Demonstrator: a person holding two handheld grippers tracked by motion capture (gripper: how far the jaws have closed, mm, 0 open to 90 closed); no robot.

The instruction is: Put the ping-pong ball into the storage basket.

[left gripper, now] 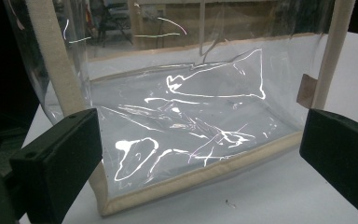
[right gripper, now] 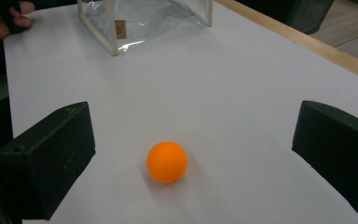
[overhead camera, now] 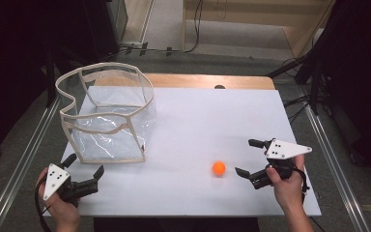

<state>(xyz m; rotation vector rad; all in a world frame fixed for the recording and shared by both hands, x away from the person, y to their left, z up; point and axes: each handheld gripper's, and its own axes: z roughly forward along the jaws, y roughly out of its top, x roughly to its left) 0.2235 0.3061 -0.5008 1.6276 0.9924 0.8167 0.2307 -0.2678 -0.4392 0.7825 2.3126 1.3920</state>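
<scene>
An orange ball [overhead camera: 218, 167] was seen lying on the white worktop [overhead camera: 198, 121], just in front of the right gripper [overhead camera: 250, 157], whose 2 jaws were spread apart. The left gripper [overhead camera: 84, 164], jaws also apart, was aimed at a clear bag [overhead camera: 107, 116].

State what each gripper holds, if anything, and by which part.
Nothing is held. The left gripper stands open before the clear bag; the right gripper stands open, with the orange ball lying loose in front of its jaws.
</scene>
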